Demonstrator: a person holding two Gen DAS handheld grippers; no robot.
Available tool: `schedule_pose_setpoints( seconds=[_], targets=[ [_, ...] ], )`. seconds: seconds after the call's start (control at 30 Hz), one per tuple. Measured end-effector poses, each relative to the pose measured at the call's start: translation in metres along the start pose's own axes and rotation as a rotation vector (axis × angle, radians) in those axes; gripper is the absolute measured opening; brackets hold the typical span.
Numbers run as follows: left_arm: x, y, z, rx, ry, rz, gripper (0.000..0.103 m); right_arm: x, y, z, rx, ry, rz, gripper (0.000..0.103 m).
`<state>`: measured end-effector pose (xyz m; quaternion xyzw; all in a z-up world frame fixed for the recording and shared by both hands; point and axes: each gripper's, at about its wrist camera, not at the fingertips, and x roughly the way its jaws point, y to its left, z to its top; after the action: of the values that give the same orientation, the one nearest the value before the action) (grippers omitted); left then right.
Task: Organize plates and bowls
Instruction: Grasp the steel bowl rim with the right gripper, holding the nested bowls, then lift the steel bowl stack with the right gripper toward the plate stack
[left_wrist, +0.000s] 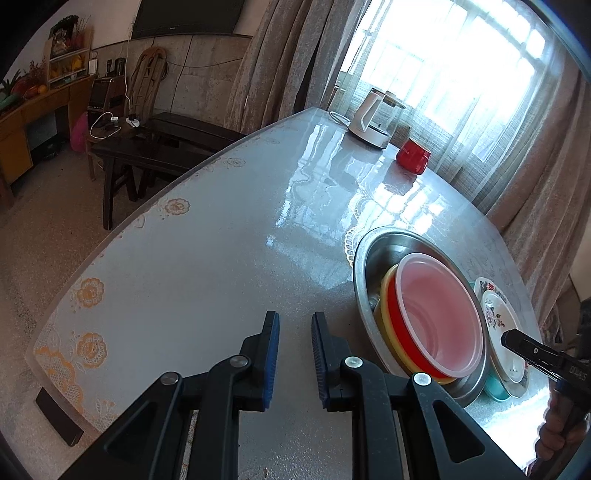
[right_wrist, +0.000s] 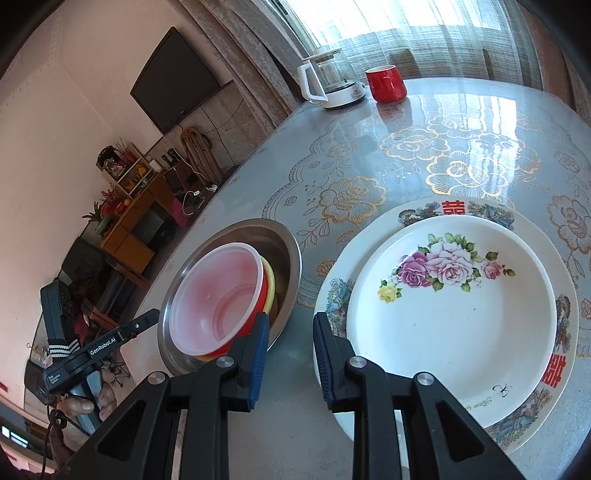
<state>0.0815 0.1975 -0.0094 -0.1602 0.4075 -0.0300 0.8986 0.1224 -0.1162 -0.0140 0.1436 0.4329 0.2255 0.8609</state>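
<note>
left wrist view
fingers: the left gripper (left_wrist: 295, 332) has its blue-padded fingers (left_wrist: 272, 334) parted by a narrow gap, nothing between them, poised above the bare grey surface (left_wrist: 207, 258).
bowls: a steel basin (left_wrist: 365, 254) sits just right of the fingers, holding a nested stack, a clear plastic bowl (left_wrist: 439, 317) inside a red bowl (left_wrist: 400, 325) inside a yellow bowl (left_wrist: 386, 295).
plates: a floral plate (left_wrist: 496, 314) lies on a larger patterned plate (left_wrist: 484, 286) just beyond the basin, with something teal (left_wrist: 495, 387) showing at their near edge.
other gripper: the right gripper's black tip (left_wrist: 517, 341) reaches over the plates from the frame's right edge.
background: a white kettle (left_wrist: 373, 114) and a red mug (left_wrist: 413, 155) stand at the far edge, near the curtained window.

right wrist view
fingers: the right gripper (right_wrist: 291, 330) also shows a narrow empty gap, held above the strip of surface (right_wrist: 461, 155) between basin and plates.
bowls: the steel basin (right_wrist: 288, 243) with its nested clear plastic bowl (right_wrist: 218, 295) lies to the left, its rim touching the left finger's outline.
plates: the floral plate (right_wrist: 450, 314) rests centred on the larger patterned plate (right_wrist: 554, 373), at right.
other gripper: the left gripper (right_wrist: 147, 320) shows side-on at far left; whether it is parted cannot be told from here.
background: kettle (right_wrist: 328, 81) and red mug (right_wrist: 386, 83) stand side by side at the far rim.
</note>
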Motion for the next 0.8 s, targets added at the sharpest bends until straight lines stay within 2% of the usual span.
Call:
schedule_pose_setpoints(
  seconds=[0.17, 0.23, 0.37, 0.5, 0.63, 0.73, 0.77, 0.8],
  targets=[
    [0.002, 0.001, 0.004, 0.012, -0.021, -0.023, 0.026, 0.008, 0.0, 0.001, -0.042, 0.025, 0.008, 0.025],
    [0.004, 0.002, 0.007, 0.013, -0.03, -0.022, 0.04, 0.012, 0.001, 0.003, -0.061, 0.027, 0.0, 0.025],
    [0.004, 0.006, 0.015, -0.003, -0.046, -0.047, 0.048, 0.02, 0.004, 0.009, -0.081, 0.031, 0.0, 0.025],
    [0.012, 0.005, 0.02, -0.014, -0.004, -0.102, 0.049, 0.029, 0.007, 0.012, -0.102, 0.048, -0.008, 0.025],
    [0.014, 0.007, 0.022, -0.028, -0.004, -0.082, 0.049, 0.032, 0.008, 0.013, -0.12, 0.057, -0.029, 0.025],
    [0.016, 0.012, 0.023, -0.058, 0.019, -0.126, 0.047, 0.034, 0.012, 0.015, -0.154, 0.058, -0.049, 0.024],
    [0.017, 0.013, 0.023, -0.058, 0.029, -0.141, 0.046, 0.035, 0.014, 0.016, -0.167, 0.058, -0.055, 0.023],
    [0.016, 0.012, 0.023, -0.054, 0.033, -0.15, 0.039, 0.036, 0.017, 0.017, -0.181, 0.06, -0.056, 0.022]
  ],
)
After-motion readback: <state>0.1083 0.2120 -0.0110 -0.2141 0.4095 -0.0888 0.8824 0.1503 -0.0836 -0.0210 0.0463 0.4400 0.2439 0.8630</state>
